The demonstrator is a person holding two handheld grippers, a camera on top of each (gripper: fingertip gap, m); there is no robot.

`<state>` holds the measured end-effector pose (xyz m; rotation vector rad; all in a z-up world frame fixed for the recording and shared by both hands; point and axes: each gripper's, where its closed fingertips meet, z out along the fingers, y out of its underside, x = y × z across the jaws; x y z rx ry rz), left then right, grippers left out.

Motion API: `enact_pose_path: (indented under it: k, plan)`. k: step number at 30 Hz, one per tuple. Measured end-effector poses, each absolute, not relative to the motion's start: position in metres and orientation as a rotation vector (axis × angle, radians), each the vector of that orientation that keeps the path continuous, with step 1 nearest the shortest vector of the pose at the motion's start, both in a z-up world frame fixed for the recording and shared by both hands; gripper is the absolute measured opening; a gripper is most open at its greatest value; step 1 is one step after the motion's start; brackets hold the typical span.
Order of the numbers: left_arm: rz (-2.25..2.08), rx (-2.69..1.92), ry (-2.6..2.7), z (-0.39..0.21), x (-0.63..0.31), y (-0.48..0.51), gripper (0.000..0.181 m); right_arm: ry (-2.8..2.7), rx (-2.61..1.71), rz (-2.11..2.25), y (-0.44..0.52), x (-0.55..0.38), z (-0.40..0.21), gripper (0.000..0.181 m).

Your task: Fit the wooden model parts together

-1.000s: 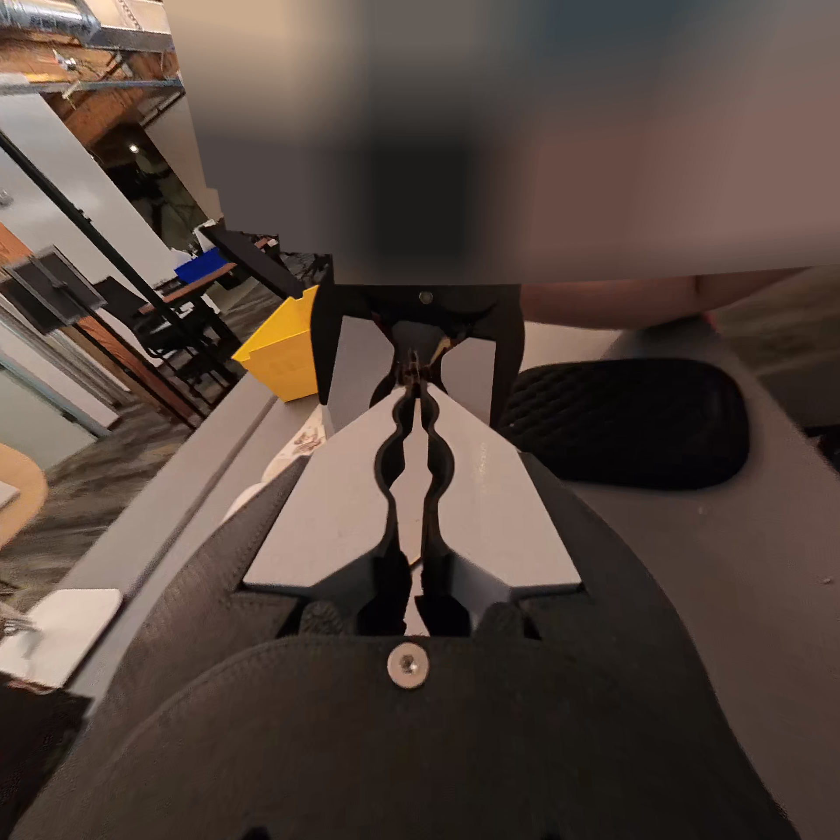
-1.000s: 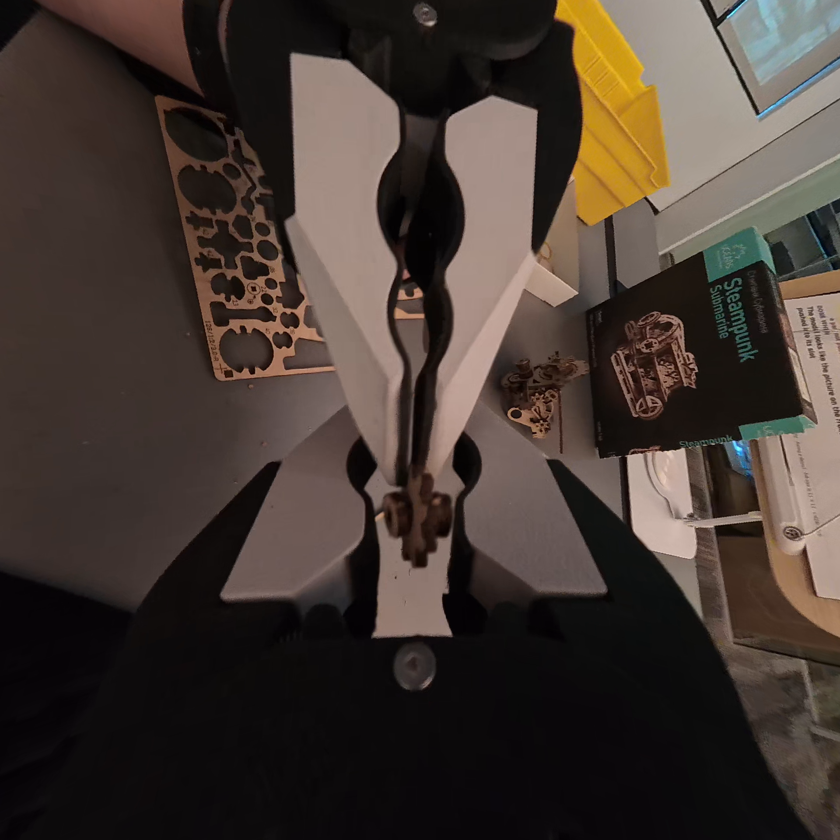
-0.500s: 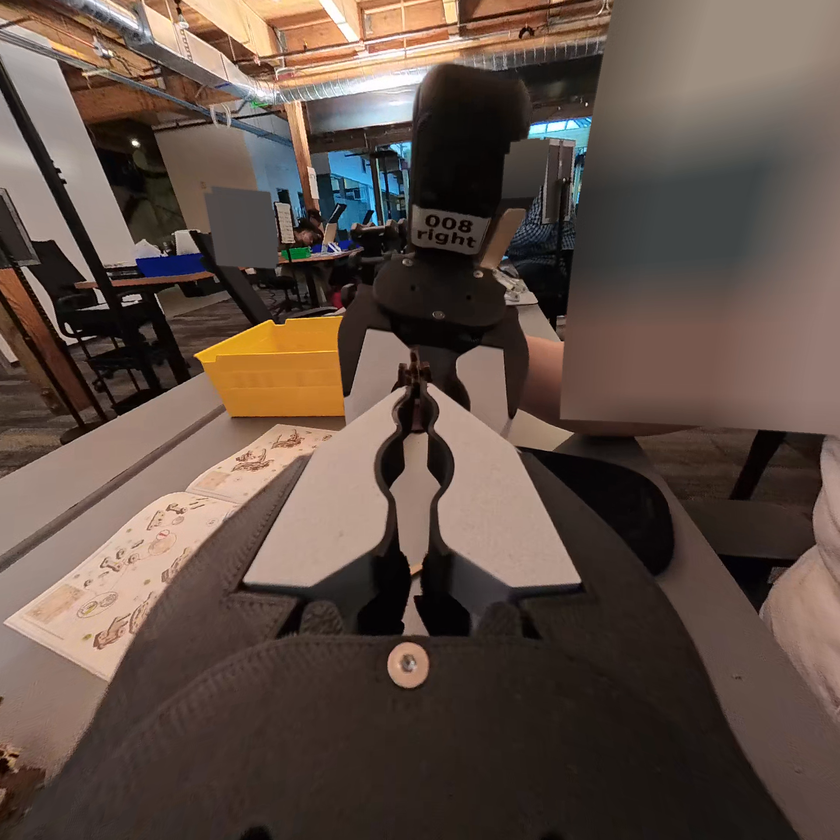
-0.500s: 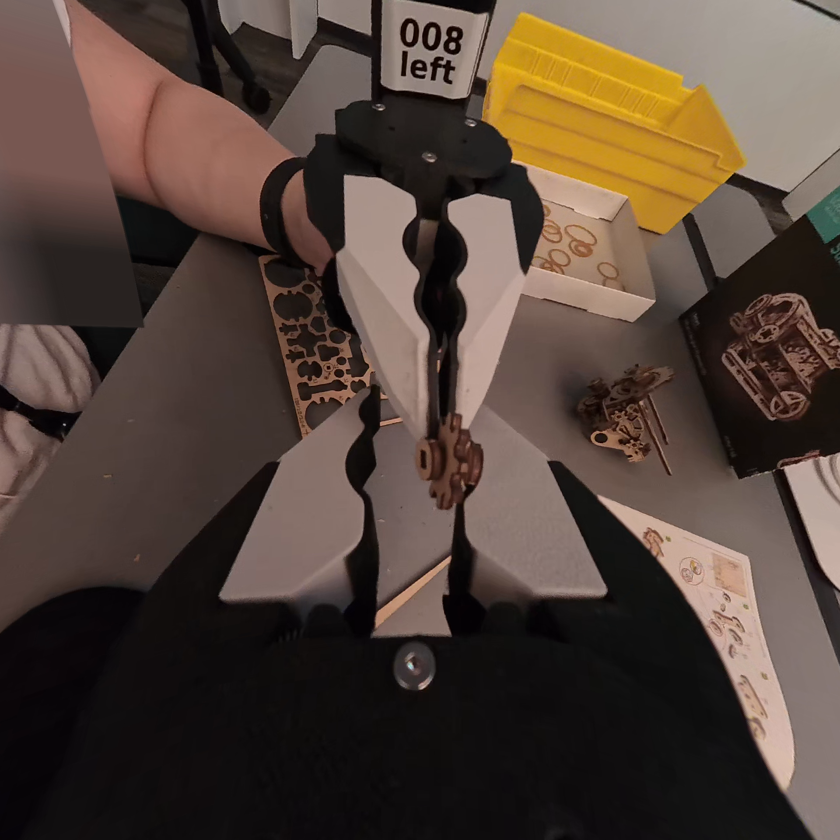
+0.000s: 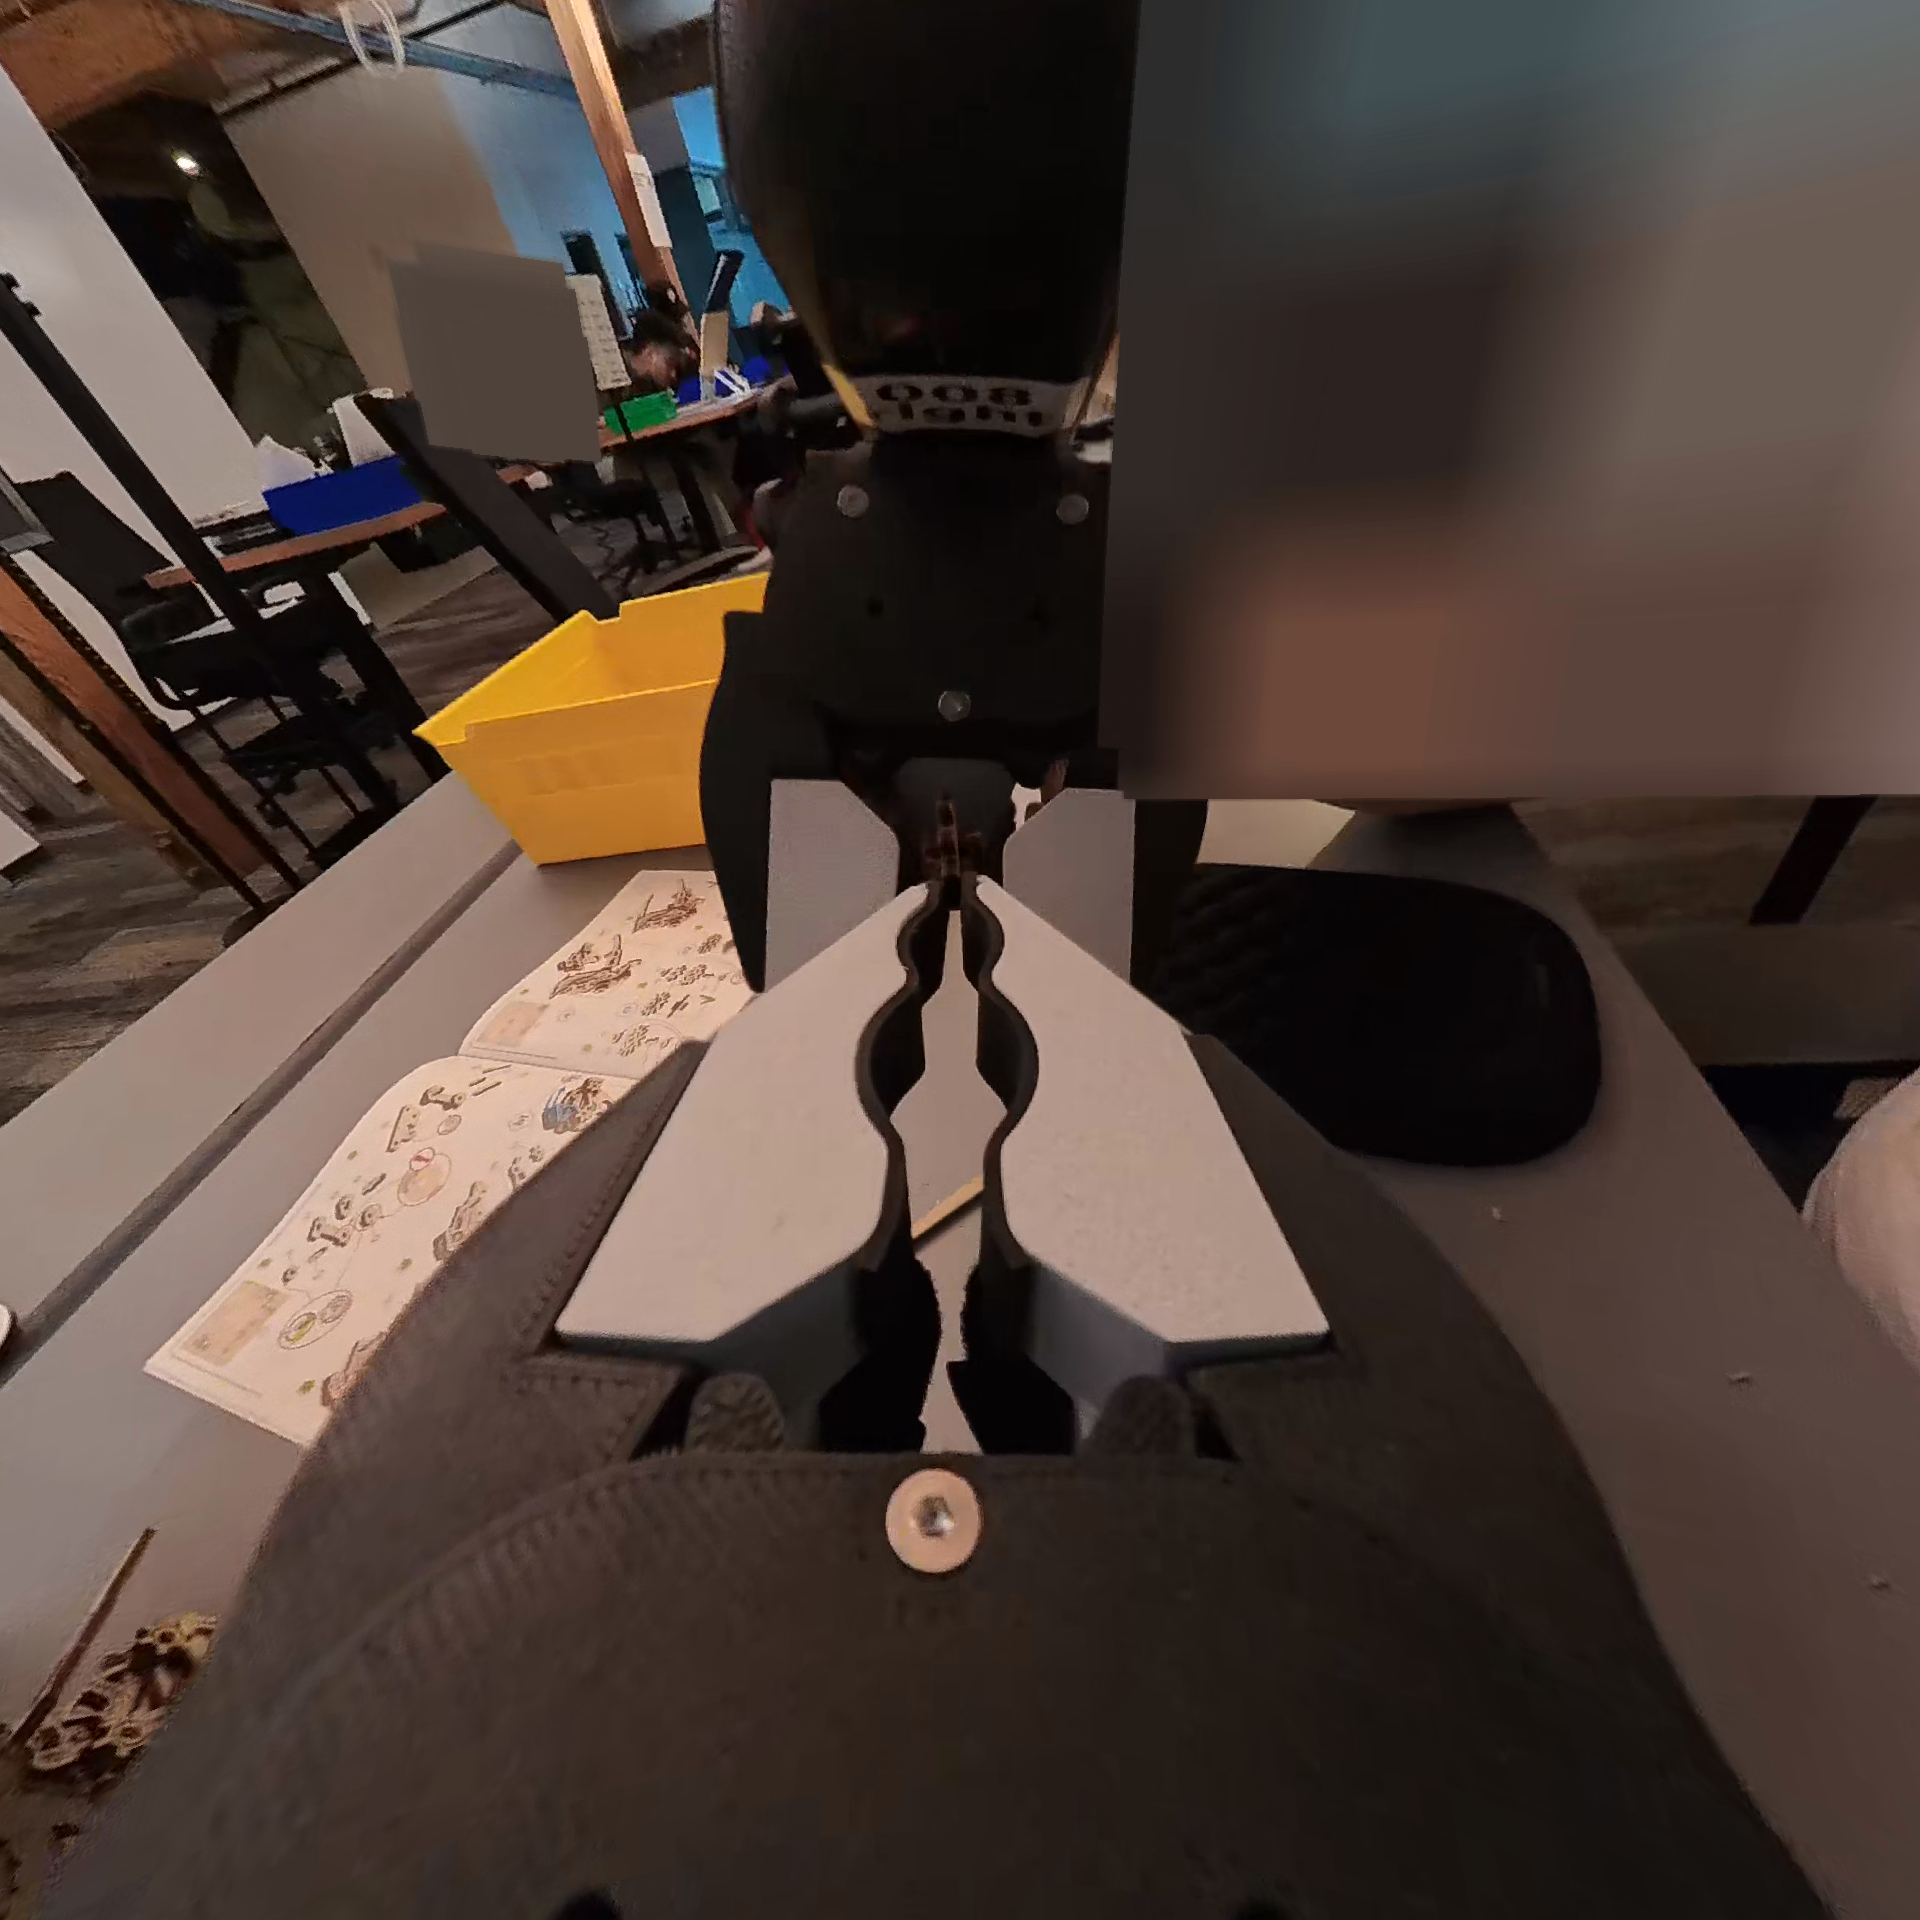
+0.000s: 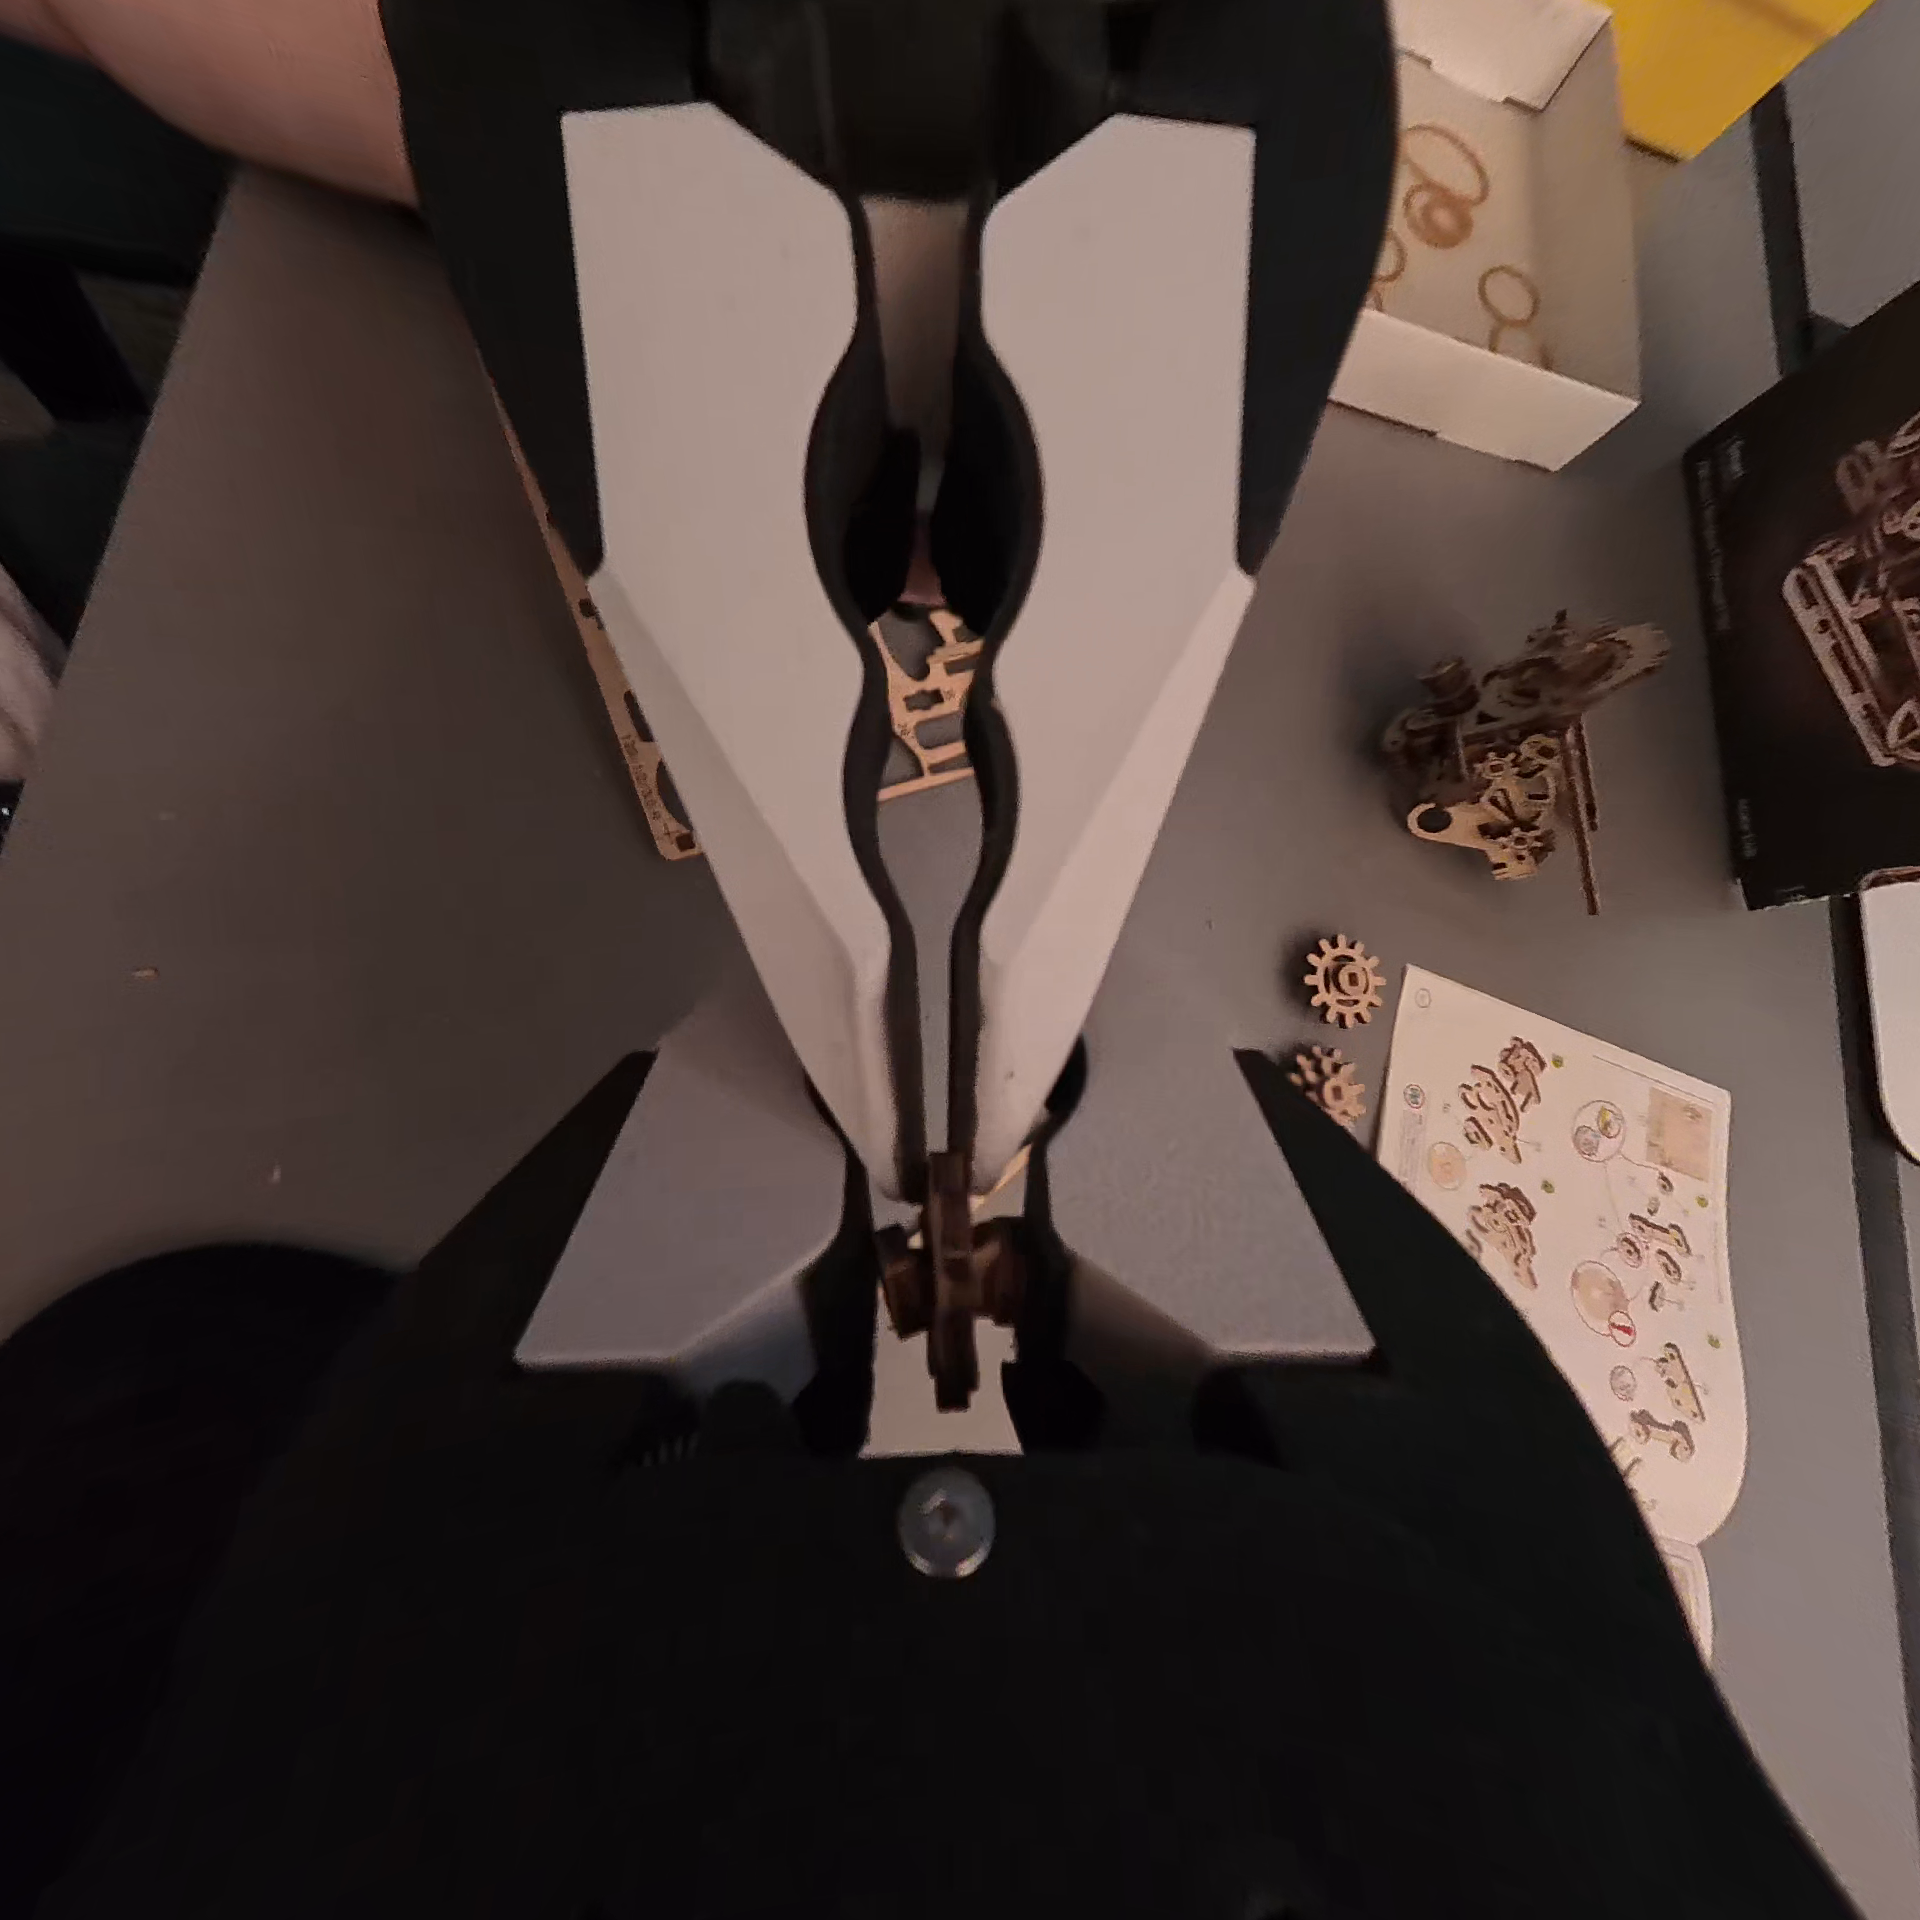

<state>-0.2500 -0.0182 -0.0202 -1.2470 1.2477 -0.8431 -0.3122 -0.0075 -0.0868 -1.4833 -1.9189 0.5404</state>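
Observation:
My left gripper (image 6: 940, 1174) is shut on a small wooden gear part (image 6: 951, 1288), seen edge-on with a round hub on each side. It also shows at my left fingertips in the left wrist view (image 5: 948, 847). My right gripper (image 5: 951, 821) faces the left one tip to tip and is open. The gear sits deep between the right fingers (image 6: 665, 1278), close to their base. I cannot tell whether it touches the inner pads. The right fingertips are hidden behind the left gripper in the right wrist view.
On the grey table (image 6: 312, 727) lie two loose gears (image 6: 1343, 980), a part-built wooden model (image 6: 1507, 758), an instruction sheet (image 6: 1558, 1247), a black box (image 6: 1818, 644), a white box of rings (image 6: 1475, 260) and a cut-out wooden sheet (image 6: 925, 707). A yellow bin (image 5: 603, 748) and black pad (image 5: 1371, 1018) stand behind. There is about 8 centimeters between the tips of the two grippers.
Half a second ago the gear was face-on near the right fingers' middle. The grippers have closed in head-on, and the gear is now edge-on, deep by the right gripper's base, much as one second ago.

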Motion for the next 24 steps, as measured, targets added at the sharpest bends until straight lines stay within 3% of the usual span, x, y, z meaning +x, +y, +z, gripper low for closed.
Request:
enact_pose_path:
  k: [4, 7, 8, 9, 10, 21, 24]
  plan:
    - [-0.791, -1.239, 1.288, -0.025, -0.250, -0.019, 0.001, -1.952, -1.487, 0.495, -0.006, -0.309, -0.093, 0.163]
    - [-0.753, -1.250, 1.313, -0.029, -0.250, -0.018, 0.001, -1.970, -1.483, 0.463, -0.005, -0.308, -0.097, 0.161]
    - [-0.749, -1.249, 1.316, -0.029, -0.249, -0.018, 0.001, -1.977, -1.477, 0.464, -0.005, -0.307, -0.098, 0.094]
    - [-0.748, -1.248, 1.313, -0.029, -0.249, -0.018, 0.001, -1.977, -1.469, 0.462, -0.005, -0.307, -0.097, 0.093]
    - [-0.747, -1.246, 1.307, -0.028, -0.249, -0.018, 0.001, -1.969, -1.455, 0.462, -0.005, -0.308, -0.096, 0.017]
    - [-0.628, -1.215, 1.373, -0.030, -0.250, -0.019, 0.001, -1.996, -1.414, 0.484, -0.008, -0.311, -0.098, 0.016]
    - [-0.561, -1.185, 1.387, -0.031, -0.249, -0.019, 0.000, -2.000, -1.365, 0.456, -0.007, -0.311, -0.097, 0.023]
